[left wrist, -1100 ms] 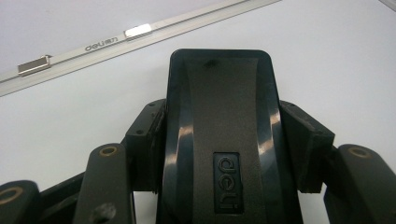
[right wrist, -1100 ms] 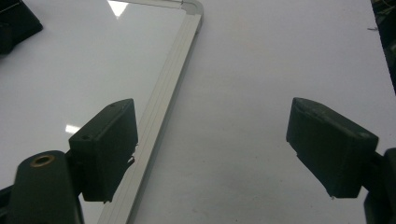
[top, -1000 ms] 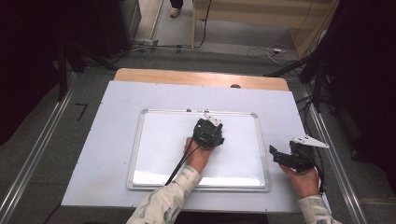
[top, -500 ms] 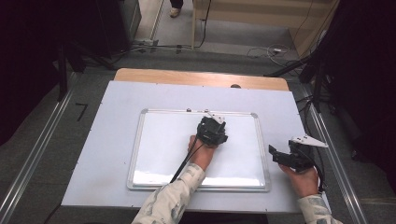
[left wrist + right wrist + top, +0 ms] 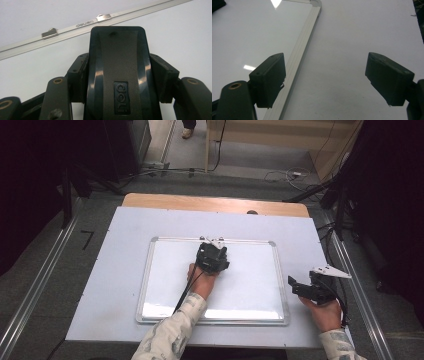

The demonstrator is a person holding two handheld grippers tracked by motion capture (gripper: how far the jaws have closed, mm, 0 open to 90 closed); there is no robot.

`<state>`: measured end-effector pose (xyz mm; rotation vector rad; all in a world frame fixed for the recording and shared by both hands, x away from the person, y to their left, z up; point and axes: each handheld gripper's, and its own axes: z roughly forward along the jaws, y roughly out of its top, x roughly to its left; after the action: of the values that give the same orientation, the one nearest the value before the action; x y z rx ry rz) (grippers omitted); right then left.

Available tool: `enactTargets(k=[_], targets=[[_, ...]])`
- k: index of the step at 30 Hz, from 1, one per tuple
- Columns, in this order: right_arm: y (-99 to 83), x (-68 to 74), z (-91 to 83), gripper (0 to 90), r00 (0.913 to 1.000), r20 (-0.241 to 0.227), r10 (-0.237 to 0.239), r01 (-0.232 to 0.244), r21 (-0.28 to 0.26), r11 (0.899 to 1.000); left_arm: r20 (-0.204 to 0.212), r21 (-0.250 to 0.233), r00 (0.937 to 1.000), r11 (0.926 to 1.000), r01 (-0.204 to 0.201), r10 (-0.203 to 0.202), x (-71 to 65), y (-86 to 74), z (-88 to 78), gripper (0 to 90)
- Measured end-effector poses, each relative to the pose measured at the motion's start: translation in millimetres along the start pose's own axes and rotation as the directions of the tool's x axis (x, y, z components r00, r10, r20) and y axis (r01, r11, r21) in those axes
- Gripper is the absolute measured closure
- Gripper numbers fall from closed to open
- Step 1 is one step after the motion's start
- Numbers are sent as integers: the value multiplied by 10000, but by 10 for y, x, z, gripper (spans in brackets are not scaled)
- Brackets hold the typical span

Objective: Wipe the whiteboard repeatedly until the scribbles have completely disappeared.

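Your big table (image 5: 125,270) has a pale cover, and a strip of bare wood shows along its far edge. Its near edge is cut off at the bottom of the high view, so you cannot see all of it.

The whiteboard (image 5: 250,295) lies flat in the middle of the table. It is white with a thin silver frame. In the left gripper view you see two small metal clips (image 5: 103,17) on the frame, and tiny writing between them that is hard to read. In the right gripper view only one rounded corner and one edge of the board show.

Your left gripper (image 5: 212,257) is over the far part of the board, near its top edge. Its jaws are squeezed tight on a black eraser (image 5: 117,72). The eraser sits flat side down on the board, and its bottom is hidden, so you cannot tell if it touches the white. In the high view your gripper covers the eraser. Its near end is cut off in the left gripper view.

Your right gripper (image 5: 307,289) waits just past the board's right edge, above the table cover. Its jaws are wide apart and hold nothing. Its fingertips (image 5: 270,77) look blurry up close.
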<state>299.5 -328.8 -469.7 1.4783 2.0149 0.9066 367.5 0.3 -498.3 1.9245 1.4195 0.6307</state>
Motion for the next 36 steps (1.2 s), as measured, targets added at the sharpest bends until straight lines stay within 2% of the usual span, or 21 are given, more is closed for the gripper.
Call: enactTargets(k=[9, 19, 22, 25, 29, 32, 34, 36], targets=[[-12, -7, -8, 151, 10000, 72, 21, -22, 33, 10000, -67, 10, 10000, 10000, 64, -64, 193, -89, -94, 401], [-19, -11, -13, 151, 9999, 157, 28, -29, 22, 10000, -38, 86, 10000, 10000, 2, -2, 334, -210, -232, 401], [-19, 0, -17, 151, 9999, 135, 45, -45, 3, 10000, 139, 182, 9997, 9996, 200, -202, 386, -250, -300, 403], [-11, 15, 0, 151, 9999, 144, 19, -20, 57, 10000, 129, 160, 9987, 9987, 489, -491, 469, -291, -348, 403], [2, 39, 8, 151, 9999, 132, -27, 26, 56, 10000, 58, 29, 9964, 9964, 851, -851, 577, -352, -419, 402], [7, 53, 21, 151, 9999, 118, -48, 47, 75, 10000, -138, -218, 9976, 9975, 673, -676, 611, -350, -506, 403], [12, 59, 27, 151, 9999, 104, -25, 24, 97, 10000, -169, -519, 9969, 9958, 760, -769, 645, -319, -581, 402], [14, 62, 28, 151, 10000, 84, -42, 42, 82, 10000, -186, -600, 9959, 9944, 869, -882, 690, -299, -634, 402]])
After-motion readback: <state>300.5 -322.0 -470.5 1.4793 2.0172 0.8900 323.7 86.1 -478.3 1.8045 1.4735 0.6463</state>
